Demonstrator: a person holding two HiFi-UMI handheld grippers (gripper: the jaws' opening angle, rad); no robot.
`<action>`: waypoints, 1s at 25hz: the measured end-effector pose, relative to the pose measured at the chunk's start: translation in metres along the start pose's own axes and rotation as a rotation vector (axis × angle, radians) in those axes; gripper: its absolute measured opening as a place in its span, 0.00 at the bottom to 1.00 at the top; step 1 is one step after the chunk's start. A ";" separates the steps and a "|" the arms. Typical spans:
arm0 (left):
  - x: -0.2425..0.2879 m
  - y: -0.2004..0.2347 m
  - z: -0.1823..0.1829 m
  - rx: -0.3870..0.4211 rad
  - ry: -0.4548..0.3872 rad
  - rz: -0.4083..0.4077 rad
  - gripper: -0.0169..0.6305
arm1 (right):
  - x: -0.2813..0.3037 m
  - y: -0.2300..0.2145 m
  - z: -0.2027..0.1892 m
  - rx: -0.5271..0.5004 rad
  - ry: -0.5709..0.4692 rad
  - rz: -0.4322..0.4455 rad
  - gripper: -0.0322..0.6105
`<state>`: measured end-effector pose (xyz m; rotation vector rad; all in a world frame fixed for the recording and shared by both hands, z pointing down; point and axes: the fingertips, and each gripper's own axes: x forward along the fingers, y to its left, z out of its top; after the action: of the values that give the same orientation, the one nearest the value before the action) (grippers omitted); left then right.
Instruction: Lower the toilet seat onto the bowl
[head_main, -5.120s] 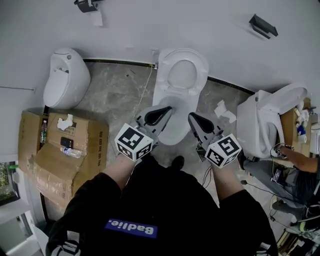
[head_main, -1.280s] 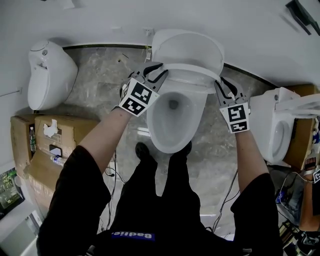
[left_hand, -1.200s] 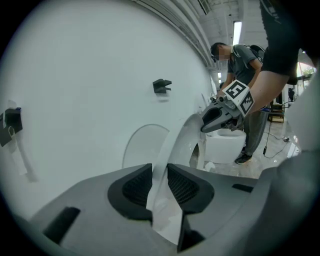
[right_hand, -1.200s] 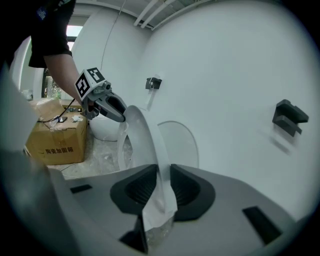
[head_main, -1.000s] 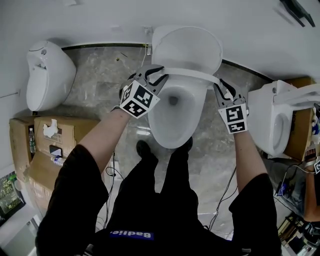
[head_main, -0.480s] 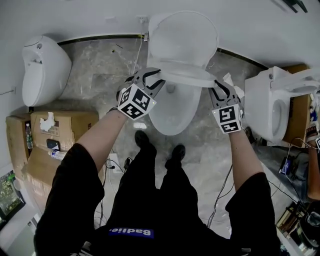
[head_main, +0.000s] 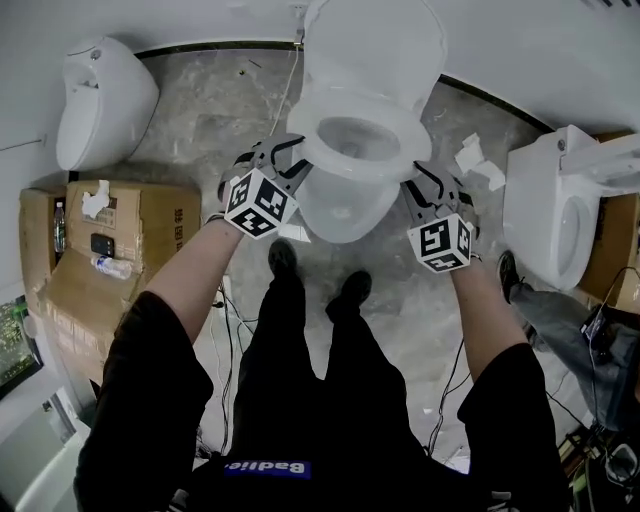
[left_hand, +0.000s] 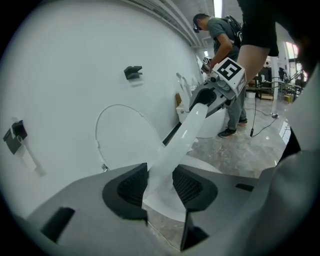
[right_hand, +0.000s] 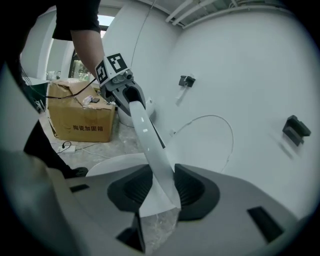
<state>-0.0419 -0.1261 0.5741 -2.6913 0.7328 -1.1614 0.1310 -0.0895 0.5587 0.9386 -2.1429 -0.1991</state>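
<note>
Honestly, the toilet seat (head_main: 305, 140) looks like stiff, glossy plastic: light-ish but slippery. It hangs tilted just above the bowl (head_main: 345, 215). The left gripper (head_main: 287, 155) and right gripper (head_main: 420, 185) pinch its side rims, though their fingers have just been opening. Mid-sides seem the safest hold.

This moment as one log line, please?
left tool, right tool: jaws just opening | toilet seat: in both tools' jaws, partway down above bowl | lid: up

Upside down at the bottom of the head view, a blue patch (head_main: 262, 467) on the person's black top reads "Badlie." In the right gripper view, the cardboard box (right_hand: 82, 117) at the left carries black Chinese print, "陶瓷加固箱".
</note>
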 end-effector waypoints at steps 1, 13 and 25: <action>-0.002 -0.005 -0.004 -0.006 -0.003 0.007 0.26 | -0.001 0.006 -0.002 -0.002 -0.005 0.004 0.26; -0.007 -0.069 -0.060 0.120 -0.022 -0.009 0.30 | 0.002 0.083 -0.038 -0.020 0.066 0.035 0.32; 0.007 -0.132 -0.119 0.196 -0.019 -0.107 0.35 | 0.020 0.152 -0.090 -0.117 0.163 0.043 0.36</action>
<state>-0.0719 -0.0046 0.7000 -2.6002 0.4504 -1.1629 0.1007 0.0194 0.6956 0.8126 -1.9772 -0.2170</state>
